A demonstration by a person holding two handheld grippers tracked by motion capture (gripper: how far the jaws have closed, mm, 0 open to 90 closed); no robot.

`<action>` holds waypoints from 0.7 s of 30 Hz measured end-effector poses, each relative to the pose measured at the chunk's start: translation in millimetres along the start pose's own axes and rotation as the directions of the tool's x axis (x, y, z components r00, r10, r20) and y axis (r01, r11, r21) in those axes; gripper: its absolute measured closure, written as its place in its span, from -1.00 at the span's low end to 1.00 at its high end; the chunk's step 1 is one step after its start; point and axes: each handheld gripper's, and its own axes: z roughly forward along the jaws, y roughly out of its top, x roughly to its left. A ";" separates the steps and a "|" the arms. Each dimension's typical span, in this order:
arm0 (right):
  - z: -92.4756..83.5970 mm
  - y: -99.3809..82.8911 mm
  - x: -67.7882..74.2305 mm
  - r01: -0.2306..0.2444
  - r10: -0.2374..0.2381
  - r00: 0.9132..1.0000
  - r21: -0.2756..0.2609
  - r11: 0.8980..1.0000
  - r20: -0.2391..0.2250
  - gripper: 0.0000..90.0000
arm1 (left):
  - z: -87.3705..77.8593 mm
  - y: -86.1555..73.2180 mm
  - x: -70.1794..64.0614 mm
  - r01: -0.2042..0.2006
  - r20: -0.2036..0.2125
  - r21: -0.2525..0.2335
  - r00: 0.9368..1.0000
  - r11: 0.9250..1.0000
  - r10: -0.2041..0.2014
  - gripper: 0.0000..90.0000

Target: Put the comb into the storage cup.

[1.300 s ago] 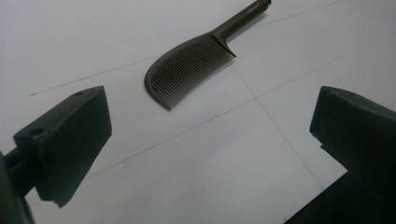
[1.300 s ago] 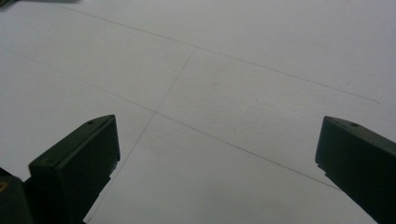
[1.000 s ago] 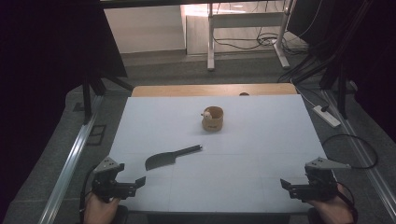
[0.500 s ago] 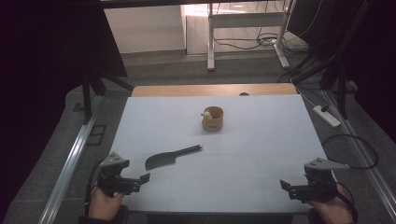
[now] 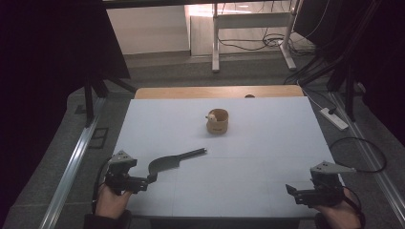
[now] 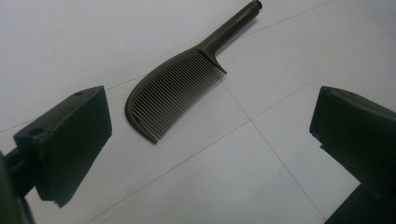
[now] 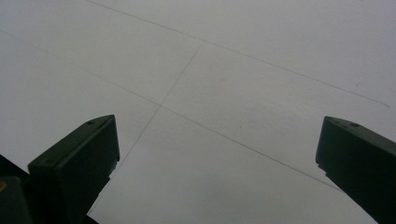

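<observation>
Comb (image 6: 175, 91) flat on white table (image 5: 267, 143), near-left area, handle toward cup (image 5: 218, 121) farther back. Just short of its toothed end: left gripper (image 5: 145, 181), spread wide, grasping nothing, apart from comb. At near-right edge: right gripper (image 5: 292, 190), likewise spread wide over bare table.

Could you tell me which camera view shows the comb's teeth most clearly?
The left gripper view: the comb lies close, each tooth distinct, just ahead of the open fingers. The high view gives merely its small dark outline; the right gripper view faces bare table.
</observation>
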 end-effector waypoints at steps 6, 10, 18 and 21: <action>0.2 0.0 0.3 0.004 -0.004 1.000 0.001 1.000 0.000 -1.00 | 5.8 5.4 2.8 -0.006 0.000 0.011 1.000 1.000 0.006 -1.00; 0.3 0.1 0.6 0.006 -0.006 1.000 0.004 1.000 0.000 -1.00 | 9.4 9.5 4.1 -0.005 0.002 0.013 1.000 1.000 0.005 -1.00; 0.4 0.2 0.7 0.010 -0.010 1.000 0.006 1.000 0.002 -1.00 | 16.9 17.9 5.3 -0.001 0.019 0.028 1.000 1.000 0.000 -1.00; 0.4 0.2 0.8 0.012 -0.012 1.000 0.006 1.000 0.001 -1.00 | 19.4 21.8 6.8 -0.002 0.031 0.030 1.000 1.000 0.001 -1.00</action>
